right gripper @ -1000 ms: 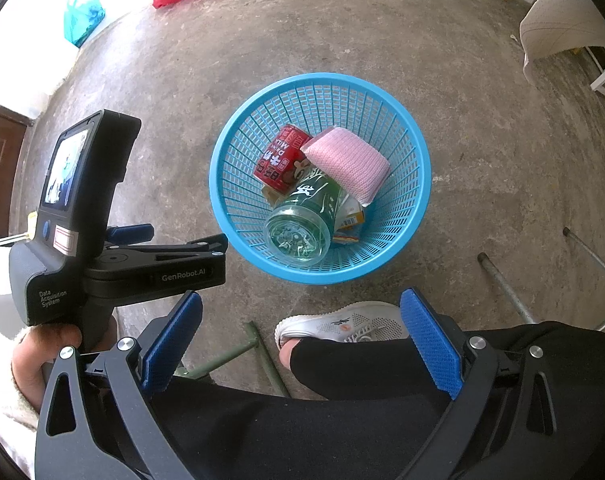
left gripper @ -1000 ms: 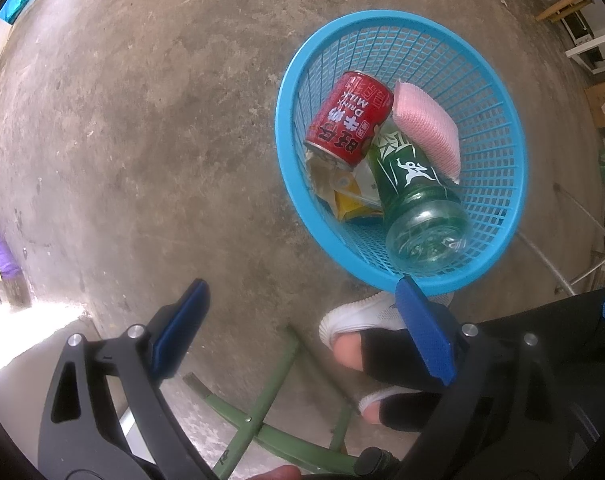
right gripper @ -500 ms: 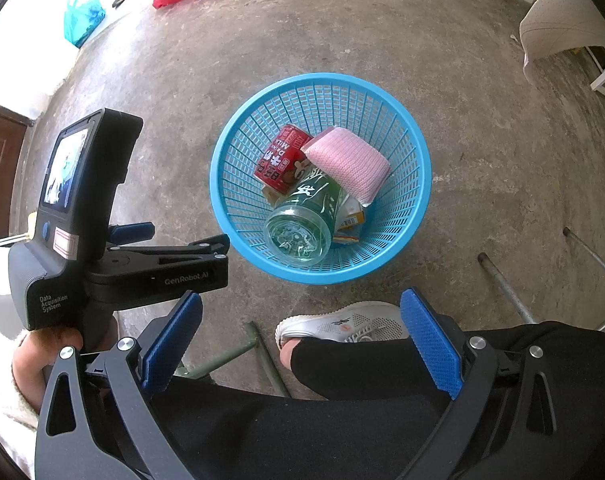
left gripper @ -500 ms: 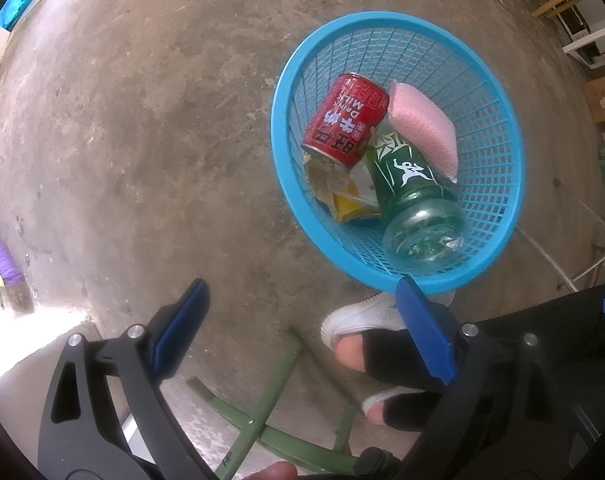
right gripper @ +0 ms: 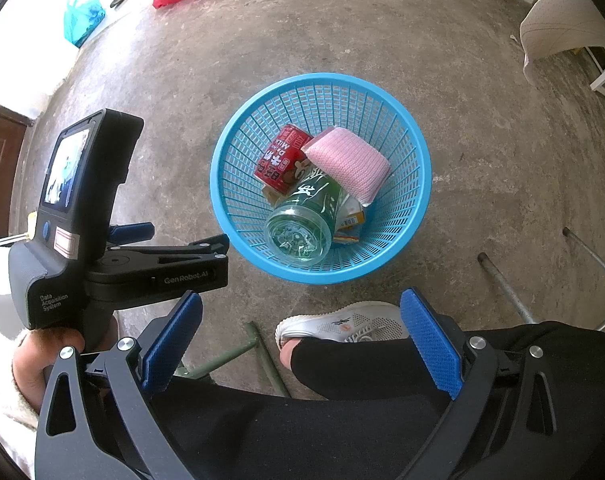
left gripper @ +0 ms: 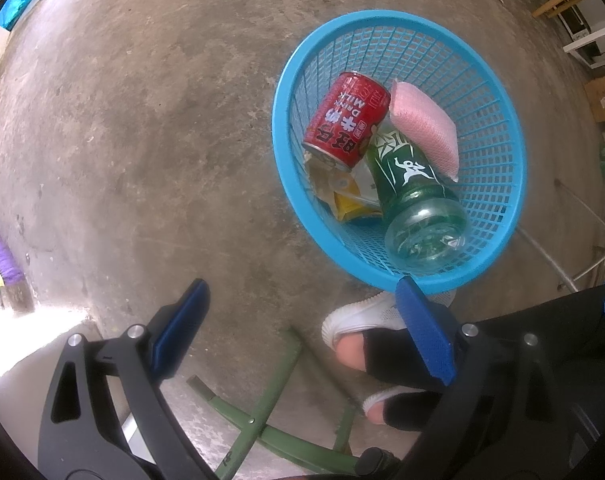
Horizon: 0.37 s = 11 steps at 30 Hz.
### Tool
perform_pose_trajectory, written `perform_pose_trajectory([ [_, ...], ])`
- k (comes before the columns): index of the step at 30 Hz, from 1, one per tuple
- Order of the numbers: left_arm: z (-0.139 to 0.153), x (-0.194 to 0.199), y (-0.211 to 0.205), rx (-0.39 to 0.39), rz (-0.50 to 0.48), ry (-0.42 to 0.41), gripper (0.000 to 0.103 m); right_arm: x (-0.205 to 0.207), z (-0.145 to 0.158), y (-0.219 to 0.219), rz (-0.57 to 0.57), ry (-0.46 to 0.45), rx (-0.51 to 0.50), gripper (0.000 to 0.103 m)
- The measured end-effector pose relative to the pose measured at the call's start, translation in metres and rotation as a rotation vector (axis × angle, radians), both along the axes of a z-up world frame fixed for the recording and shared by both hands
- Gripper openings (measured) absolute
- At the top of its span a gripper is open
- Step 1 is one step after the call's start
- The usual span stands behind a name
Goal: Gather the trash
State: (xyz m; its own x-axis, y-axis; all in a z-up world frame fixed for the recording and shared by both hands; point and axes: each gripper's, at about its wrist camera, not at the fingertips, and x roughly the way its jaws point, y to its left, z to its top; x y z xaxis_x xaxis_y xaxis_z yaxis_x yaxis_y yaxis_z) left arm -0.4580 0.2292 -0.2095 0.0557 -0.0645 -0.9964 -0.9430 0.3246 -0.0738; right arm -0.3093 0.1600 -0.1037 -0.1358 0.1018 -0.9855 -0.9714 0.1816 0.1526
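One blue basket (right gripper: 416,184) stands on the concrete floor (left gripper: 142,120), just beyond a seated person's white shoe (right gripper: 354,326). It holds four pieces of trash: one red can (right gripper: 280,158), one green bottle (right gripper: 306,216), one pink sponge (right gripper: 350,164) and one yellow wrapper (right gripper: 352,220). In the right wrist view the bottle lies on its side, long axis running near-left to far-right, its base turned toward the camera and its neck hidden under the sponge. The can lies beside it on the left, tilted the same way, one end to the far side. The sponge rests on top of both. The left gripper (left gripper: 302,340) and the right gripper (right gripper: 302,340) both hover short of the basket, fingers spread wide and holding nothing. A green metal frame (left gripper: 262,412) crosses the floor near the shoe.
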Motion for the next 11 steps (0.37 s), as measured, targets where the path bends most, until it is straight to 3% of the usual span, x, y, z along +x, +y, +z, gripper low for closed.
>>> perform_pose_trajectory([
  [11,0.001,-0.0021,0.0003,0.005,0.016,-0.007,0.09,0.0,0.0001,-0.0006,-0.001,0.003,0.002,0.096],
])
